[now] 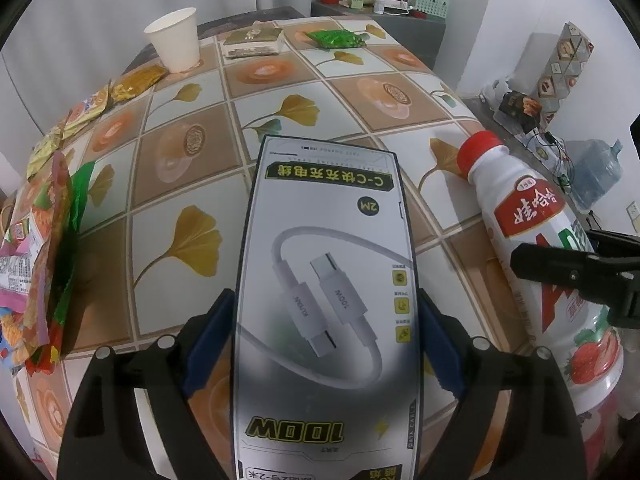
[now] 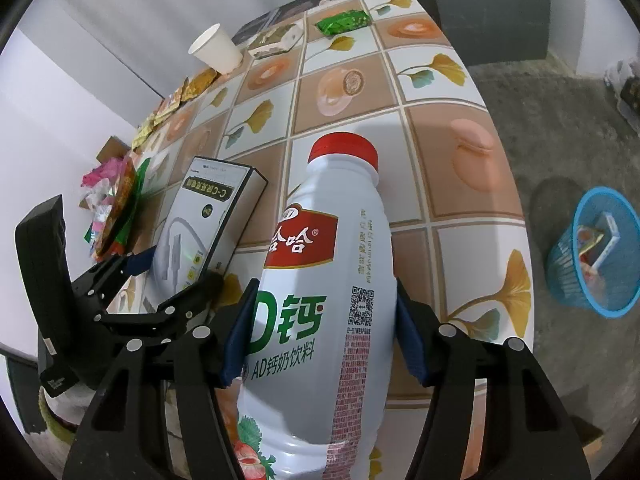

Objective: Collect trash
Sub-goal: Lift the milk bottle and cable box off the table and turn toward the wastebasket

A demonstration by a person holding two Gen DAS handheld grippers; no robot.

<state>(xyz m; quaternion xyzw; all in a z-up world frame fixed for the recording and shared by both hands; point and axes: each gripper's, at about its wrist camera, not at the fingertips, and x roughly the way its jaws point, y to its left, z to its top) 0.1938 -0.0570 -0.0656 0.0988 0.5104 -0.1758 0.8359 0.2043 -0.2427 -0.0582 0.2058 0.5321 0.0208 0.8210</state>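
Your left gripper fingers pinch the cable box by its long edges. Your right gripper fingers clamp the milk bottle mid-body, cap pointing forward over the bench.

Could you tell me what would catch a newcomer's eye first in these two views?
Most striking is the white drink bottle with its red cap, clamped in the right gripper and filling that view. Beside it, the left gripper grips a grey charging-cable box above the bright ginkgo-patterned tablecloth. On the floor to the right stands a blue mesh bin with items inside.
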